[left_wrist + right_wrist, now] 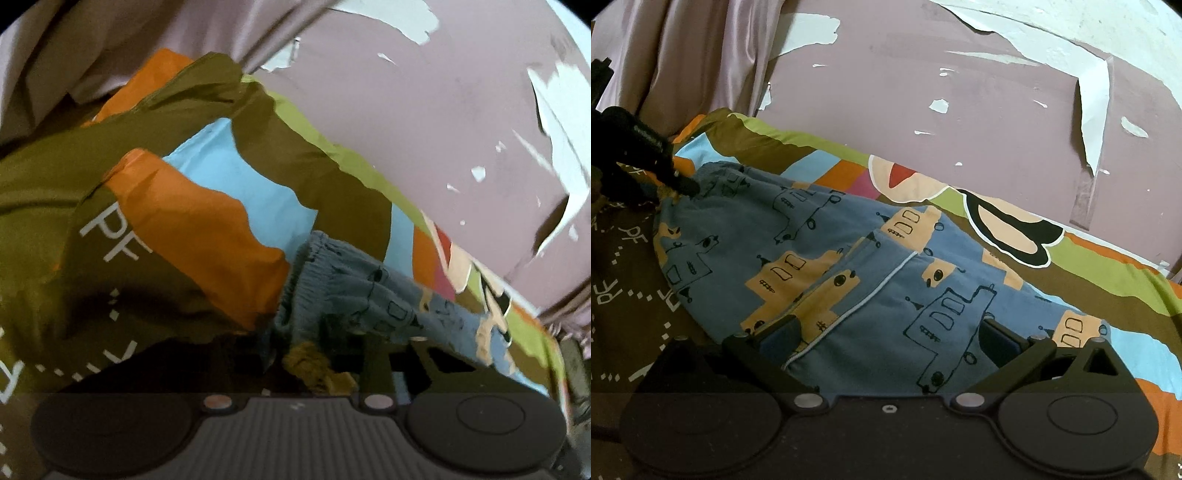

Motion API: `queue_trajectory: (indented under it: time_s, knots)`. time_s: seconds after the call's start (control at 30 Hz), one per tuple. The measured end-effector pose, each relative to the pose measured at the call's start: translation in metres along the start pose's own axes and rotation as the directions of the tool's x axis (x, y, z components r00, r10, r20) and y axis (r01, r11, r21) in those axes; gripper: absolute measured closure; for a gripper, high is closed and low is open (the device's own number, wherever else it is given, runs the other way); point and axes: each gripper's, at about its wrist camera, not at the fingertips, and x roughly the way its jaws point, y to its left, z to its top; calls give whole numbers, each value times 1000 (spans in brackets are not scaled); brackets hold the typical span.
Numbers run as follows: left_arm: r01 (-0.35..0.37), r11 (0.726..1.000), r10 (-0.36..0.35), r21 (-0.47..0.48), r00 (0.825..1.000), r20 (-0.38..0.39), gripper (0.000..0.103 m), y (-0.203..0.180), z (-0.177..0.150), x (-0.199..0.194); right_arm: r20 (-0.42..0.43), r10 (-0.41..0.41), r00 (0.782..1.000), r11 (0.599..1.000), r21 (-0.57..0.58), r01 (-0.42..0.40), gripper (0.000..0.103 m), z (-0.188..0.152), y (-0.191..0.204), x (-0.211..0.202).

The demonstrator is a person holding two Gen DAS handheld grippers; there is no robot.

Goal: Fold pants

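Blue pants (849, 258) printed with tan buildings lie spread on a colourful bedsheet (1108, 280). In the right wrist view my right gripper (890, 332) stands open low over the near part of the pants, with its fingers (783, 328) wide apart on the cloth. My left gripper (679, 184) is at the far left, at the elastic waistband. In the left wrist view the ribbed waistband (317, 266) bunches up between the dark jaws of the left gripper (321, 347), which are shut on it. A yellow drawstring (314, 365) hangs just below.
A pink wall (960, 110) with peeling paint runs along the far side of the bed. A pale curtain (683, 55) hangs at the back left. The sheet (184, 221) is rumpled in orange, olive and light blue folds left of the waistband.
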Motion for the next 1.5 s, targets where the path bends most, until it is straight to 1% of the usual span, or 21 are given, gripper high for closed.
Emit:
queue_trajectory:
  time_s: [0.07, 0.2, 0.37, 0.5, 0.63, 0.73, 0.83, 0.87, 0.93, 1.0, 1.07, 1.13, 1.2, 1.23, 1.3, 1.33, 1.37, 1.4, 1.43, 1.47, 1.5]
  knots:
    - [-11, 1000, 11, 8, 1000, 13, 84, -6, 1, -5, -1, -1, 1000, 1000, -6, 1, 1, 0, 1, 0]
    - [-31, 999, 29, 44, 998, 49, 86, -24, 4, -19, -2, -2, 1000, 1000, -19, 2, 1, 1, 0, -1]
    - [21, 989, -34, 146, 996, 86, 87, -56, 7, -44, 14, 11, 1000, 1000, -13, -11, 1, 6, -3, -5]
    - [66, 961, -99, 267, 989, 111, 87, -95, 6, -65, 75, 29, 997, 1000, -3, -29, 1, 10, -16, -20]
    - [106, 922, -158, 373, 981, 114, 87, -146, 3, -77, 103, -8, 995, 1000, 25, 5, 1, 10, -37, -36]
    - [121, 871, -178, 477, 981, 77, 87, -193, -4, -79, 112, -50, 992, 997, 64, 43, 1, 6, -59, -47]
    - [146, 781, -201, 607, 979, 23, 87, -246, -17, -76, 114, -92, 989, 990, 118, 78, 1, -4, -85, -55]
    - [158, 745, -213, 648, 977, 7, 87, -262, -24, -74, 112, -101, 989, 987, 139, 85, 1, -9, -94, -58]
    - [185, 658, -229, 730, 973, -40, 87, -294, -43, -65, 109, -127, 986, 979, 174, 107, 1, -19, -113, -65]
    - [225, 583, -228, 781, 968, -108, 87, -321, -63, -53, 106, -156, 982, 971, 197, 133, 1, -30, -129, -73]
    - [264, 499, -207, 825, 961, -182, 87, -346, -90, -42, 97, -188, 977, 960, 226, 163, 1, -41, -145, -82]
    - [281, 422, -174, 862, 958, -227, 86, -364, -122, -31, 89, -214, 973, 947, 262, 185, 1, -54, -163, -89]
    - [298, 361, -135, 884, 954, -266, 85, -376, -152, -12, 77, -217, 973, 934, 304, 185, 1, -67, -178, -92]
    - [305, 345, -117, 888, 952, -282, 84, -377, -166, -2, 69, -219, 973, 930, 318, 187, 1, -73, -183, -91]
    - [310, 327, -107, 893, 951, -292, 81, -374, -188, 11, 54, -221, 974, 923, 334, 191, 1, -82, -194, -88]
    - [316, 314, -113, 895, 949, -295, 76, -371, -196, 14, 47, -216, 975, 921, 340, 188, 1, -85, -198, -87]
    - [314, 313, -135, 896, 949, -285, 68, -367, -200, 12, 40, -207, 977, 920, 348, 181, 1, -87, -202, -85]
    - [306, 325, -161, 895, 950, -266, 60, -362, -201, 9, 35, -199, 979, 918, 355, 174, 1, -88, -205, -85]
    - [302, 339, -182, 891, 950, -253, 42, -356, -201, 3, 35, -189, 981, 919, 359, 165, 1, -86, -206, -85]
    - [303, 354, -210, 885, 948, -241, 34, -349, -199, -3, 44, -173, 984, 923, 357, 147, 1, -84, -207, -86]
    - [308, 362, -234, 880, 944, -234, 33, -342, -195, -9, 59, -151, 987, 929, 350, 121, 1, -81, -206, -86]
